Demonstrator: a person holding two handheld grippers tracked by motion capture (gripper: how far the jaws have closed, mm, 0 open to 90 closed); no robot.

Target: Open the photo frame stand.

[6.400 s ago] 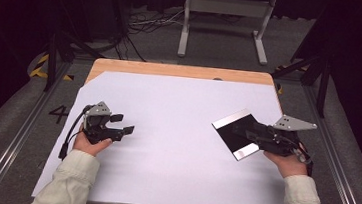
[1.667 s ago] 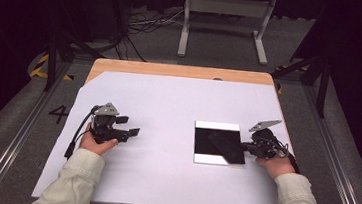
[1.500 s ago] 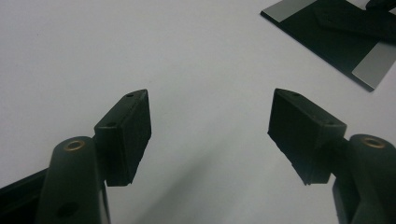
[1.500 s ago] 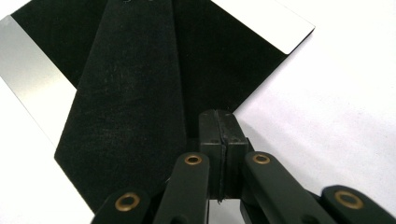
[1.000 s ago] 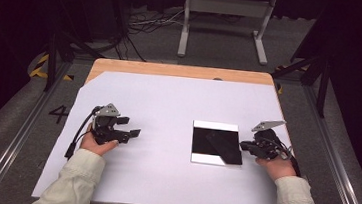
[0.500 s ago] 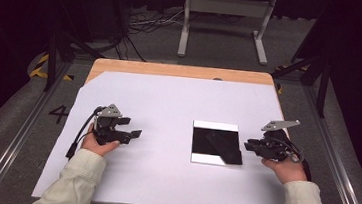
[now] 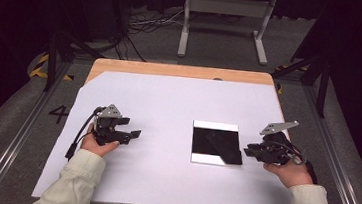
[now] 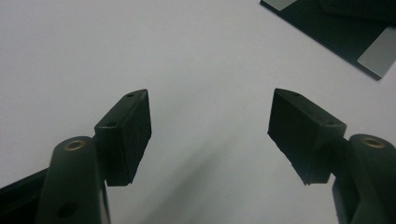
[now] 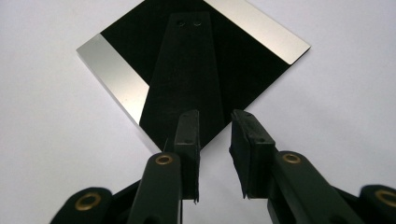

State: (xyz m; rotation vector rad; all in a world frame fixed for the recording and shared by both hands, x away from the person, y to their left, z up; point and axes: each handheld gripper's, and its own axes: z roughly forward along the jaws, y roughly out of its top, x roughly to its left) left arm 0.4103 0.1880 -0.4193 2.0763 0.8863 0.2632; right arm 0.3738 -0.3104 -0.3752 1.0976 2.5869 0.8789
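From above: a white sheet [image 7: 166,130] covers most of a wooden desk [image 7: 182,71], whose bare far edge shows as a tan strip. A black square plate [image 7: 216,143] with pale strips along its near and far edges lies flat on the sheet, right of centre. The right tool [image 7: 248,151], in a hand with a pale sleeve, sits just beside the plate's right edge, apart from it. The left tool [image 7: 133,133] rests well apart from the plate on the sheet's left side, a cable trailing from it toward the near edge. Grey floor surrounds the desk, with metal rails to either side, a painted number and yellow-black tape at left, cables and a pale metal stand [image 7: 225,21] beyond, the room behind dark.

Left tool's view: the jaws stand wide, released, nothing between them, over plain white sheet [image 8: 140,46]. A corner of the plate [image 8: 345,37] shows at top right.

Right tool's view: the plate [image 9: 196,70] lies corner-on ahead, glossy black with silver strips, a dark tapered piece along its middle. The jaws have just been opening; they stand part-open and released, close before the near corner, gripping nothing, pads [image 9: 189,135] clear of the plate.
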